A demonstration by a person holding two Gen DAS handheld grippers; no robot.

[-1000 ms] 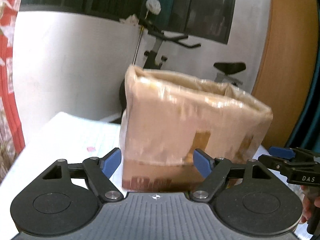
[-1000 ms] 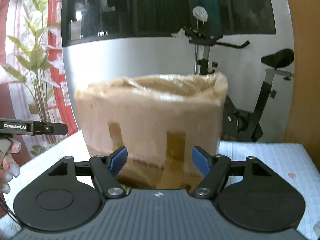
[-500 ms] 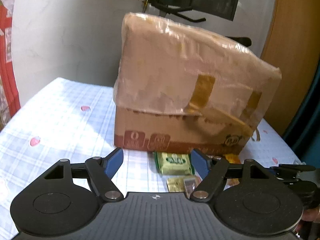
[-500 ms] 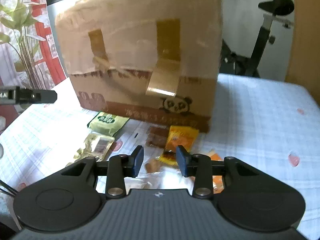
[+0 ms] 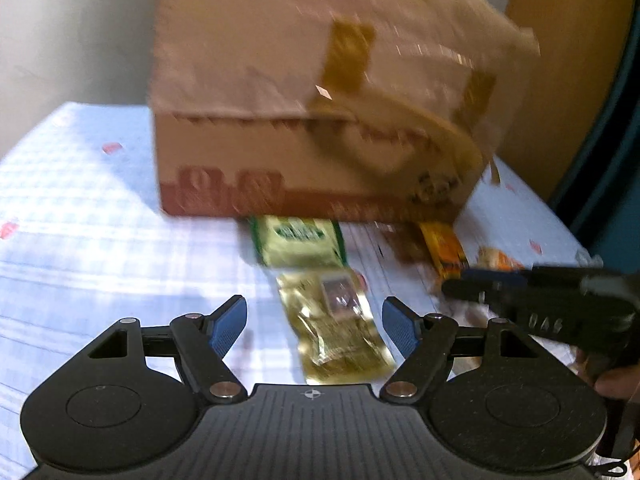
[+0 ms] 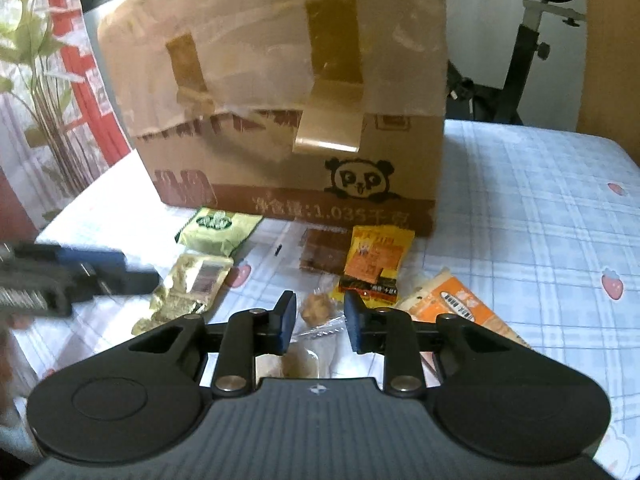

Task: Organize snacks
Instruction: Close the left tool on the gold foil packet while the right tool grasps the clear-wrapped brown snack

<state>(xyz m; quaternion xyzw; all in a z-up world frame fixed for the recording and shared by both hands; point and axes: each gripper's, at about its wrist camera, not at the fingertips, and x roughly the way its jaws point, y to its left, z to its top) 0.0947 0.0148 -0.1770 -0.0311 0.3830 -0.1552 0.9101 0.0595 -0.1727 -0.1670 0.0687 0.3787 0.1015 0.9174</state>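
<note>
We see a table [image 6: 520, 200] under a blue-checked strawberry cloth carrying a taped cardboard box [image 6: 280, 100] at the far side, with snack packets (green [image 6: 218, 232], gold [image 6: 188, 288], orange [image 6: 374, 264]) scattered just before it.

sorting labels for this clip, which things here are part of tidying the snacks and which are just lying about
Job:
- box
- green pack
- gold pack
- yellow pack
- orange pack
- clear-wrapped sweet, between the closing right claw
- left claw, open

Lying about:
- exercise bike
- plant
- tablecloth
</note>
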